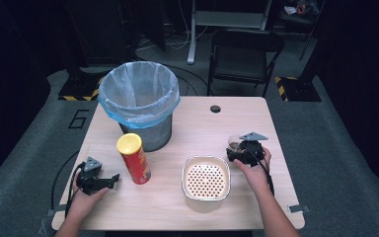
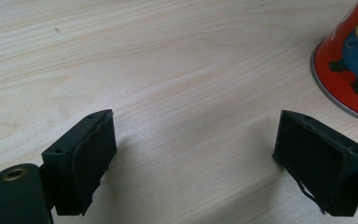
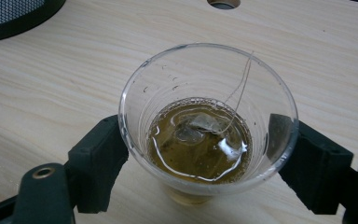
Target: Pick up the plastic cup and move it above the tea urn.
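Left tool (image 2: 193,154): jaws wide, nothing between them, low over the bare counter (image 2: 168,60) just left of the red crisp can (image 1: 133,158). Centre: perforated white strainer bowl (image 1: 206,181). Right: clear plastic cup (image 3: 208,119) stands near the counter's right edge, between the right tool (image 3: 200,158) jaws, which flank its wall; pad pressure unclear. Judgement: thin, crushable, slick, liquid-heavy; grip gently at mid-wall, keep upright. Right gripper view reveals tea, teabag (image 3: 198,126) and string; high view places the lined bin (image 1: 139,101).
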The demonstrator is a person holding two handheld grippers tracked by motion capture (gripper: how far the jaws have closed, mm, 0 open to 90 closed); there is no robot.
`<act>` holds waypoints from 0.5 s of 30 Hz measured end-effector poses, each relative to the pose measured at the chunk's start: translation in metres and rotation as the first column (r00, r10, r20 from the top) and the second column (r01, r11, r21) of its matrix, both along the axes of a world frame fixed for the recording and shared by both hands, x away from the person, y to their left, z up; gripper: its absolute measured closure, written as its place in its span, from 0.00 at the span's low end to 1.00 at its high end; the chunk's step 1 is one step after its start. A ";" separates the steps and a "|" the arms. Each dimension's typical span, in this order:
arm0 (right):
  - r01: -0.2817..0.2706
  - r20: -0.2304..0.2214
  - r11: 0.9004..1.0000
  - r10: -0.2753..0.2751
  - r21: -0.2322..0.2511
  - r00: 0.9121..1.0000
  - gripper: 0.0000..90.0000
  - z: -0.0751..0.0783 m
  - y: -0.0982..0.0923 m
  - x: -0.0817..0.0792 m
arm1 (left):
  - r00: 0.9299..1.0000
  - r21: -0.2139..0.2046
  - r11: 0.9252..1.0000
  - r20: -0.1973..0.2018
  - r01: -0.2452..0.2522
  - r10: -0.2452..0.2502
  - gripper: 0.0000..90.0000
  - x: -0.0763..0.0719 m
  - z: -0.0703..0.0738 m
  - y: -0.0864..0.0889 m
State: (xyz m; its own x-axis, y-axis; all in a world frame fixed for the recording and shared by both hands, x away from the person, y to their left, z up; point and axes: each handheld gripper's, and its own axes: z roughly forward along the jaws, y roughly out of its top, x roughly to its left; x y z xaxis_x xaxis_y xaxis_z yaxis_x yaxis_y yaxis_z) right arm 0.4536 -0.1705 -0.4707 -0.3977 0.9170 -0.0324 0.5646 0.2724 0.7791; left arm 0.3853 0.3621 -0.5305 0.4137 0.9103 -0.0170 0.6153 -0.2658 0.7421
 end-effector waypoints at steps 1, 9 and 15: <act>0.004 0.006 1.000 -0.004 0.010 1.000 0.22 -0.001 0.002 0.001 | 1.000 0.000 1.000 0.000 0.000 0.000 0.14 0.000 0.000 0.000; -0.004 0.035 1.000 0.004 0.008 0.999 0.25 -0.007 0.010 0.008 | 1.000 0.000 1.000 0.000 0.000 0.000 0.14 0.000 0.000 0.000; 0.005 0.026 1.000 -0.006 0.018 1.000 0.27 -0.015 0.015 0.012 | 1.000 -0.001 1.000 0.000 -0.001 0.001 0.14 0.000 0.000 0.000</act>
